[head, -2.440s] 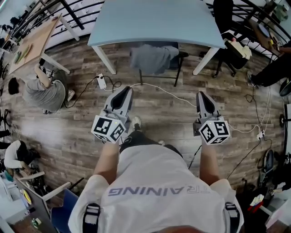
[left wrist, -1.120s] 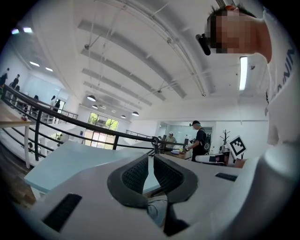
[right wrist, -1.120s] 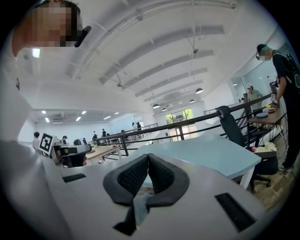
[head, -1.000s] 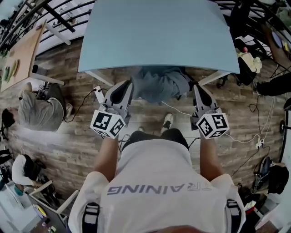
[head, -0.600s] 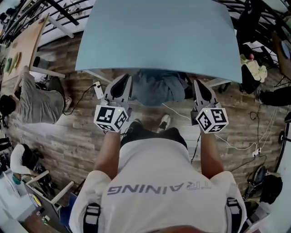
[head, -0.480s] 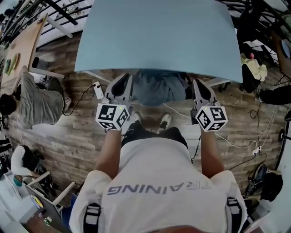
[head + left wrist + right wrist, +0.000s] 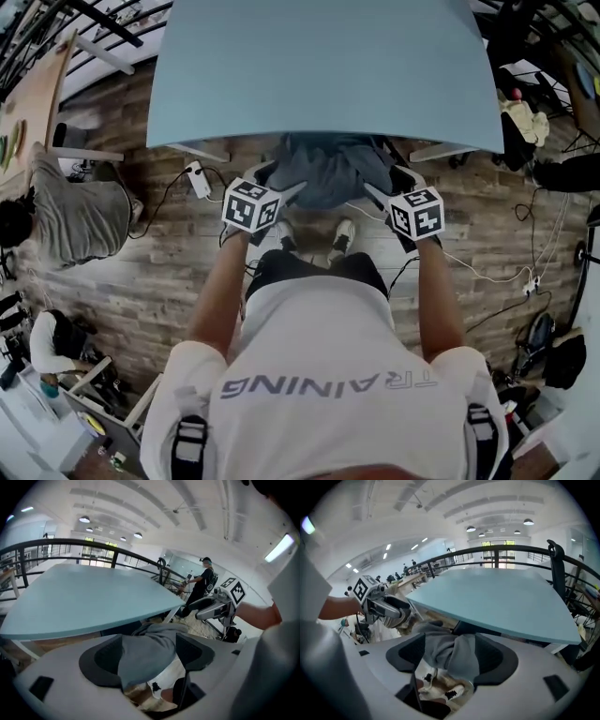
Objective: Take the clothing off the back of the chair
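1. Clothing (image 7: 328, 172): grey, bunched, draped over a chair (image 7: 386, 153) that is mostly hidden beneath it. It is set at 12 o'clock from the wearer, at the near edge of the pale blue desk (image 7: 319, 66).

2. Left claw (image 7: 286, 190): held at the 8 o'clock side of the clothing. Its jaws are spread wide, and a fold of grey cloth is seen between them, lying against one pad and not pinched.

3. Right claw (image 7: 375, 193): held at the 4 o'clock side. Its jaws are likewise spread, with cloth between them.

4. Shoes (image 7: 281, 234): white, seen at 6 o'clock below the clothing on the wooden floor (image 7: 141, 272).

5. Power strip (image 7: 197, 178): placed at 9 o'clock.
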### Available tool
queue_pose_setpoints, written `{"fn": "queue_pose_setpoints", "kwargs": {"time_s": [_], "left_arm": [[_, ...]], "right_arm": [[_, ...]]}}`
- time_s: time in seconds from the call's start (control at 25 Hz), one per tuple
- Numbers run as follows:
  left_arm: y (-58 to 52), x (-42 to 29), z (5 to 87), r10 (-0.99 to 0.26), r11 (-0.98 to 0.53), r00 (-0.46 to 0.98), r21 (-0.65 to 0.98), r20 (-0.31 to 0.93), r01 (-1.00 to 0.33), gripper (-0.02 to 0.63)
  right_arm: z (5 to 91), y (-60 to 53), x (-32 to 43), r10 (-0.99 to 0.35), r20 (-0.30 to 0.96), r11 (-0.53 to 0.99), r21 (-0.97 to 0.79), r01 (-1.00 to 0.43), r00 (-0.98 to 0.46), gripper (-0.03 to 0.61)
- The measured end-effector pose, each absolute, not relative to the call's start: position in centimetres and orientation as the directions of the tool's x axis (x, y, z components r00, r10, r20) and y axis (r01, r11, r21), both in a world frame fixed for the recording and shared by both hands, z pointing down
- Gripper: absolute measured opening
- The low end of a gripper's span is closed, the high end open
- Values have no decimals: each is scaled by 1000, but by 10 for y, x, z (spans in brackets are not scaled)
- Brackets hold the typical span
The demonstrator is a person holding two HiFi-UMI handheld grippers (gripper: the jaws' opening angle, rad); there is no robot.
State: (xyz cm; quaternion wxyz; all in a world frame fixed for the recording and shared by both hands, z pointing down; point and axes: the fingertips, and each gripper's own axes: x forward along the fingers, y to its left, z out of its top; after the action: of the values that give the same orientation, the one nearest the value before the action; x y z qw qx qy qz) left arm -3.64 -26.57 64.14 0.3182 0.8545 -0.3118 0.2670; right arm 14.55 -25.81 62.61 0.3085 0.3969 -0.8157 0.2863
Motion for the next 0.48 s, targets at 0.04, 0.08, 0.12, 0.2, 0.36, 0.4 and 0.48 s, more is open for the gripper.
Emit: {"fn": "queue_pose_setpoints", "kwargs": {"time_s": [0.04,0.08,0.12,0.2,0.36,0.4,0.48], "left_arm": [[-264,-38,654,-343,-596,649,377,679,-709,350],[-263,-39,665,-331,-587,635,375,698,-718,351],[-263,-40,674,-323,-576,622,373,714,-728,353],[-265,-37,691,-307,-560,599,369,740,-742,353],[-262,-22,715,-265,-552,581,373,769,-746,364],[-261,-19,719,-261,-550,580,375,772,-746,365],[-259,-15,724,-259,-544,579,379,773,-749,365]], "right_arm": [[639,-254,144,-445,757,527,-211,-823,-479,331],[651,-251,143,-421,780,533,-201,-822,-464,336],[663,-247,142,-396,800,536,-196,-821,-450,344],[684,-243,142,-357,830,528,-198,-825,-428,350],[712,-240,139,-318,859,520,-195,-832,-400,359],[718,-239,136,-308,866,524,-192,-830,-395,359],[726,-238,130,-298,871,524,-192,-830,-390,359]]}}
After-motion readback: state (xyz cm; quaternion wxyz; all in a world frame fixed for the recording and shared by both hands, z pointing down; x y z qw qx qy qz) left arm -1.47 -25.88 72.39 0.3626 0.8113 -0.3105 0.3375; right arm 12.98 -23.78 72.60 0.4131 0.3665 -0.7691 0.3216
